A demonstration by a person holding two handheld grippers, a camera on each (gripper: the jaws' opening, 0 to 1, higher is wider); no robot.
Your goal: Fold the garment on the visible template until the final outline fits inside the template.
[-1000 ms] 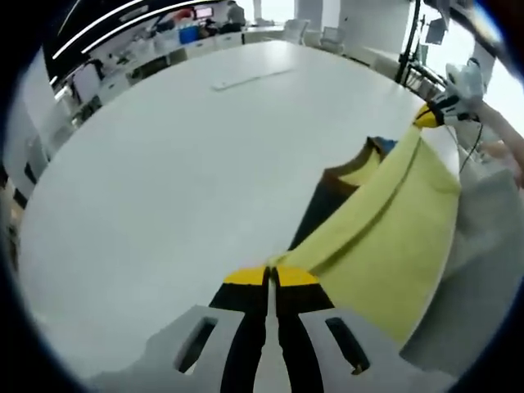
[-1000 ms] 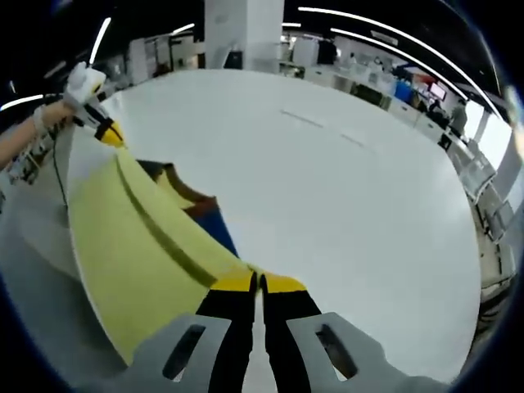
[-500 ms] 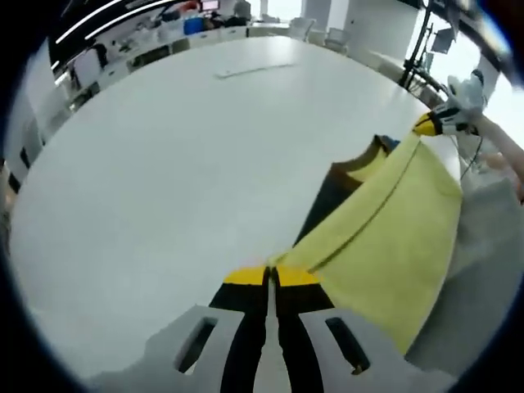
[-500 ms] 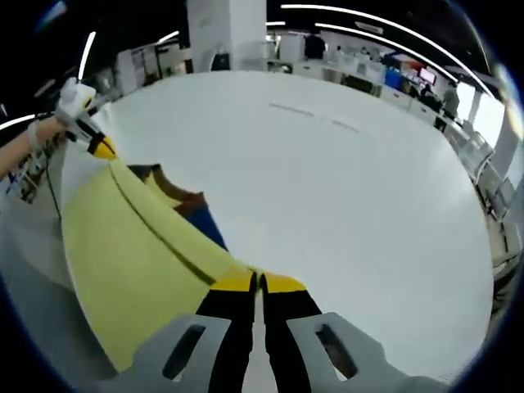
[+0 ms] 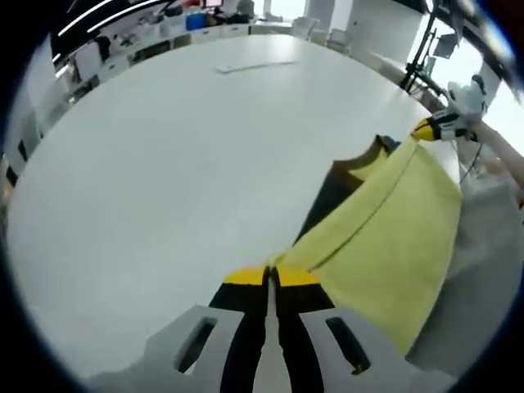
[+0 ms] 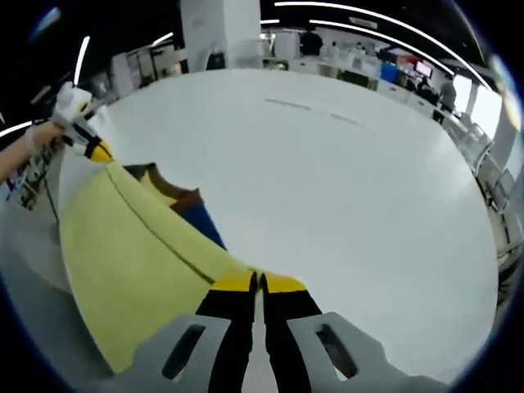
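Garment [image 5: 385, 237]: yellow, stretched taut at the near table edge, long axis running gripper to gripper, toward 2 o'clock in left gripper view.
Left gripper [image 5: 271, 274]: jaws pinched onto one garment corner.
Right gripper [image 6: 259, 282]: jaws clamped on opposite corner.
Table [image 6: 344, 196]: white, round.

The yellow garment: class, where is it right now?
The yellow fabric garment hangs stretched between the left gripper and right gripper, at the near edge of the white round table.
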